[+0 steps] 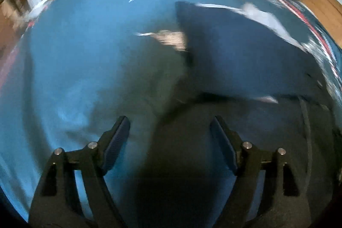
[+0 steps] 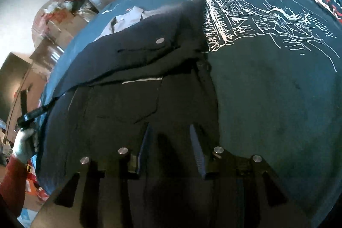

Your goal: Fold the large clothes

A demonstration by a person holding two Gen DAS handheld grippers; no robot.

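The dark navy cloth garment (image 2: 136,61) lies part-folded on the blue-covered table (image 1: 85,46) – right tool (image 2: 170,131) straddles its near hem, fingers apart; left tool (image 1: 170,123) gapes empty above it, hem nearer the right

— How's my left gripper (image 1: 170,125) standing?

— Fingers spread wide, nothing between the blue pads (image 1: 116,142), and it's pointed down and forward.

— And my right gripper (image 2: 170,131)?

— Fingers closer together but still parted, with a gap between the pads (image 2: 197,149); I can't tell whether anything is caught there. From that side I also see my left hand (image 2: 24,144) in a white glove, red sleeve (image 2: 12,181) behind it, wrapped round the other gripper's handle.
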